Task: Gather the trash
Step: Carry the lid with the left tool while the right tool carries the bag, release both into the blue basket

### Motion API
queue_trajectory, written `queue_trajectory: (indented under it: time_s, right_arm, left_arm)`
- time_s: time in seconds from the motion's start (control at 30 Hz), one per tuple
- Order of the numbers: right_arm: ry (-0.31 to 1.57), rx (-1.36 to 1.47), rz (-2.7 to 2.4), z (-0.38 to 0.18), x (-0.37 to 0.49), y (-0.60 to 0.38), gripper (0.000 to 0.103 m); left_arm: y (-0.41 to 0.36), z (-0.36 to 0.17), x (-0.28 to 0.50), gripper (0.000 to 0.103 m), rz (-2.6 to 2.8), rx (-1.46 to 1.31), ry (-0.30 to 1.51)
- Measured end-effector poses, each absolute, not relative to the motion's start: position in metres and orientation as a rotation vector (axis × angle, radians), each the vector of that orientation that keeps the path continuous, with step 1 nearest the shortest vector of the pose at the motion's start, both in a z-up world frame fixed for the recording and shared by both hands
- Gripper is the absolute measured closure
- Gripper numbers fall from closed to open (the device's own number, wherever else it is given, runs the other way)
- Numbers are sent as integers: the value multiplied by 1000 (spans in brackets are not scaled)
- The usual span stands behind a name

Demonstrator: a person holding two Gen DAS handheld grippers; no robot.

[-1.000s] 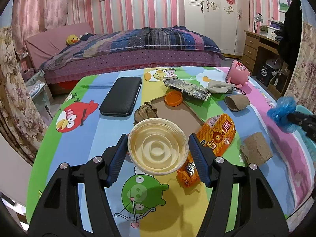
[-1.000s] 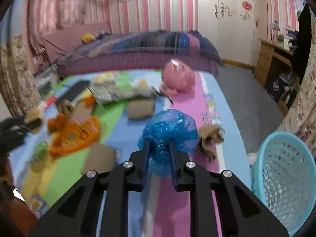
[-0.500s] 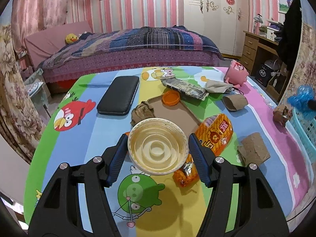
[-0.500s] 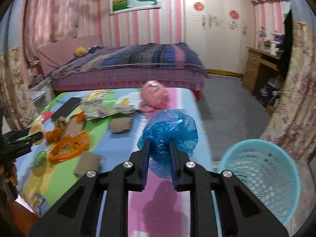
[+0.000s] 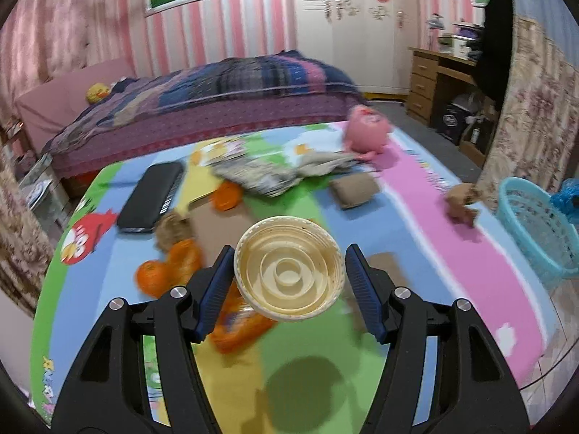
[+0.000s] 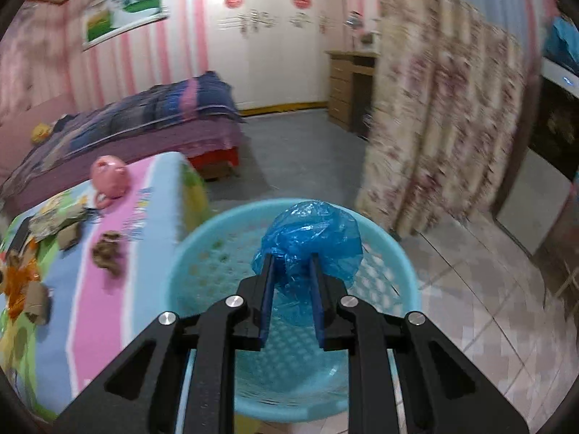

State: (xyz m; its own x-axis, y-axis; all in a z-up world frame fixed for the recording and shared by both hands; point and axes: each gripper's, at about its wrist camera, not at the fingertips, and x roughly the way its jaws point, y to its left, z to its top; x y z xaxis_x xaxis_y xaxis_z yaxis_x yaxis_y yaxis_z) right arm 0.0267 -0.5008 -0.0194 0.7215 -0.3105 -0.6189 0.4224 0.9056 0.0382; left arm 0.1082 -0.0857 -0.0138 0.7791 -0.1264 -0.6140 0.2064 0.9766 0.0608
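Note:
My left gripper [image 5: 288,266] is shut on a round cream paper bowl [image 5: 288,276], held above the colourful table [image 5: 423,238]. Under it lie orange snack wrappers [image 5: 170,271], brown paper scraps [image 5: 356,190] and a crumpled brown wad [image 5: 461,202] near the table's right edge. My right gripper [image 6: 291,264] is shut on a crumpled blue plastic bag [image 6: 311,242], which hangs over the mouth of the light blue mesh basket [image 6: 202,253] on the floor. That basket [image 5: 535,231] also shows at the right of the left wrist view, with the blue bag [image 5: 568,200] at its far rim.
A black case [image 5: 152,191], a pink piggy bank [image 5: 367,132] and a crumpled newspaper [image 5: 260,177] lie on the table. A bed [image 5: 202,97] stands behind it. A floral curtain [image 6: 445,115] hangs beside the basket, a wooden desk [image 5: 434,83] at the back right.
My right gripper swung right with the blue bag, from over the table to over the basket. My left gripper carried the bowl rightward across the table; the basket came into its view.

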Motion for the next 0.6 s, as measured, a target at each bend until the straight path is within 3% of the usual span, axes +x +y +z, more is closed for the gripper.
queue_trajectory:
  time_s: [0.37,0.6]
  right_arm:
    - [647,229,-442,-26,23,-523,84]
    - [657,255,-473,-32,16,-538,84]
  left_arm:
    - [-232,8,96,42,-456,160,591]
    - [-331,-6,109,41,-627,160,632]
